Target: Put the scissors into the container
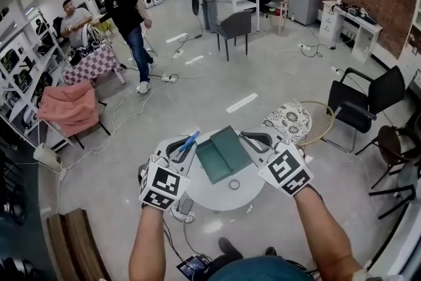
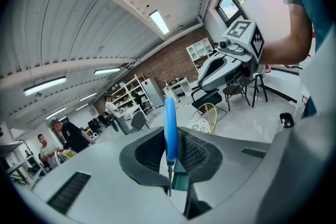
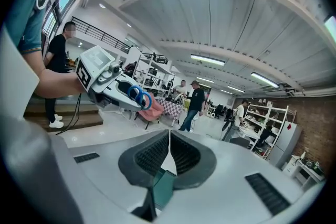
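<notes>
Head view: both grippers are held over a round white table [image 1: 223, 202]; the left gripper [image 1: 183, 147] and the right gripper [image 1: 255, 139] are set either side of a teal container [image 1: 223, 153], which lies between the two pairs of fingertips; a small ring [image 1: 234, 184] is seen on the table behind the fingertips, on the person's side. The scissors [image 1: 188, 140] are clamped in the left gripper, held up and not inside the container; the blue handle projects beyond the fingertips, near the container's left edge. In the left gripper view the fingers [image 2: 143, 152] are seen closed on the scissors [image 2: 169, 126]; the handle stands up between them and the thin metal blade runs back between the pads; a strip of the container is seen below the fingers. In the right gripper view the fingers [image 3: 148, 157] are pressed together with nothing held between them; the container is seen just beneath them; the blue handle loops are seen beyond the fingertips, to the upper left.
</notes>
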Demonstrator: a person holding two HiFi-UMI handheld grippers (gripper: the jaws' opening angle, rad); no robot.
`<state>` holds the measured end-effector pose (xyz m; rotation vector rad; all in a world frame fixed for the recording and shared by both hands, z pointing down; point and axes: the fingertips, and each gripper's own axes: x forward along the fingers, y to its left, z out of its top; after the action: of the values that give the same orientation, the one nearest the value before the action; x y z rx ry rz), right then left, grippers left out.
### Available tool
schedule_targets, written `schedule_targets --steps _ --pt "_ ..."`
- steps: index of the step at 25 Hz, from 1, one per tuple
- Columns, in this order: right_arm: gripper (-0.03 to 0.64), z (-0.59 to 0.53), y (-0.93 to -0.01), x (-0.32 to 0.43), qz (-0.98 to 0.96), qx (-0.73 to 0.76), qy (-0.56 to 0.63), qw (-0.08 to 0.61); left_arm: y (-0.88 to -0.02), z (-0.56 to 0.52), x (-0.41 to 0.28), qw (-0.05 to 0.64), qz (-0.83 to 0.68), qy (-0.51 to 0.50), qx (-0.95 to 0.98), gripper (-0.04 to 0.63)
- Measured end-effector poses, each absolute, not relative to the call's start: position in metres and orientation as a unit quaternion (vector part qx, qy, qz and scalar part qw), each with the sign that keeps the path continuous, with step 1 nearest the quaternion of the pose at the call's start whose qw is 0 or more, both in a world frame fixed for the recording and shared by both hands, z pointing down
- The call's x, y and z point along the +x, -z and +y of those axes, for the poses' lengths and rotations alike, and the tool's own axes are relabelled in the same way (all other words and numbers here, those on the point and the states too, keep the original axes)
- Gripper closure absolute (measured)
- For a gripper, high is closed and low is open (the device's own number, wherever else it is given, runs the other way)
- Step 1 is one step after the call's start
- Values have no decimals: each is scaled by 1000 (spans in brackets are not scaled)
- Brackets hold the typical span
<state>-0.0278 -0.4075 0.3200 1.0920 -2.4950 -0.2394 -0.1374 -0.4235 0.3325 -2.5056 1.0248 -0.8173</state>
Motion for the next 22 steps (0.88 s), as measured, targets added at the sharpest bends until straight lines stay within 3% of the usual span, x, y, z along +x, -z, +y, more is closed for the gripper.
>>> schedule_targets --steps 9,22 --pt "578 -459 -339 -94 -887 407 77 205 -358 -477 -204 142 342 287 -884 535" --pt "577 -532 -387 -111 -889 402 55 210 -408 -546 -226 107 344 298 -884 537"
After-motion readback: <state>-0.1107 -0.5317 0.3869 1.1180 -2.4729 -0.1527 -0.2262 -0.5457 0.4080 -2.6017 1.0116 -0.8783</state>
